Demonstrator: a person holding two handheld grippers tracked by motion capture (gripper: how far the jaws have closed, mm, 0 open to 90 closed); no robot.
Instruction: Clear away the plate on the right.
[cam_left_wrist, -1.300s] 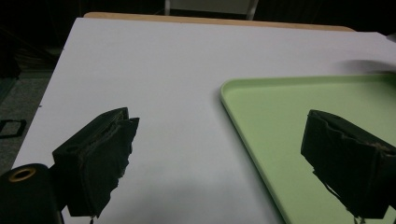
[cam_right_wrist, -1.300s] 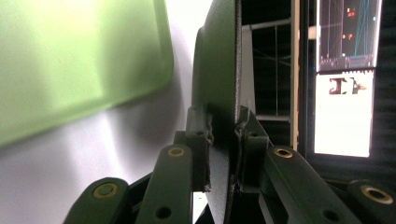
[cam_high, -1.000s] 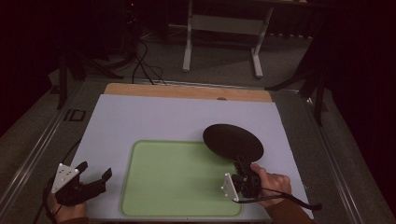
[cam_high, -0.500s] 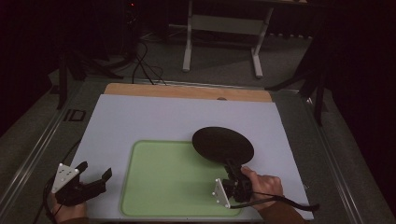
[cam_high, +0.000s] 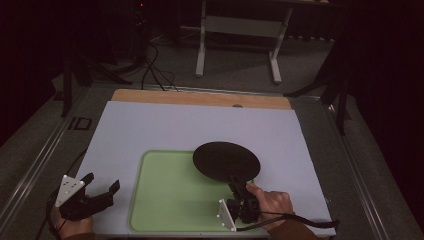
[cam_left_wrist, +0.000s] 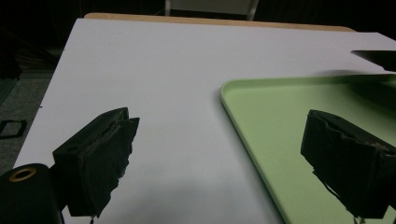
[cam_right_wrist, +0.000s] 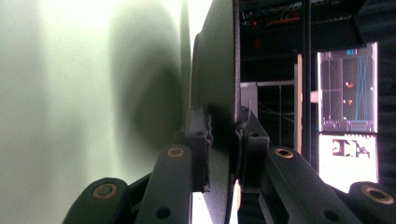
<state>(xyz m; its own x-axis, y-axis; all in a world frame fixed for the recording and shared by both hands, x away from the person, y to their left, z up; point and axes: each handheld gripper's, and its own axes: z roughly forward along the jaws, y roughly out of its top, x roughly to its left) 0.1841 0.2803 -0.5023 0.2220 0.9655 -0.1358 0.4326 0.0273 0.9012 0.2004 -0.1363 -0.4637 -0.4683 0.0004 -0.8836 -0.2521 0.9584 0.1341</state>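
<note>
A round black plate (cam_high: 226, 160) hangs flat just above the far right corner of the light green tray (cam_high: 165, 200). My right gripper (cam_high: 236, 184) is shut on the plate's near rim, turned on its side. In the right gripper view the plate (cam_right_wrist: 215, 84) runs edge-on between the two jaws, with the tray (cam_right_wrist: 70, 93) at the left. My left gripper (cam_high: 102, 185) rests open at the table's near left, nothing between its jaws. The left gripper view has the tray's left rim (cam_left_wrist: 243, 126) running between the open jaws and the plate's edge (cam_left_wrist: 378, 58) at far right.
The tray lies on a white table top (cam_high: 165, 127) with a wooden strip (cam_high: 200, 98) along the far edge. A cable (cam_high: 295, 220) trails from the right gripper. Beyond the table are a dark floor, cables and a desk frame (cam_high: 240, 45).
The right gripper has carried the black plate leftward and a little toward me, from beside the tray's right edge to over its far right corner. The left gripper has stayed put.
</note>
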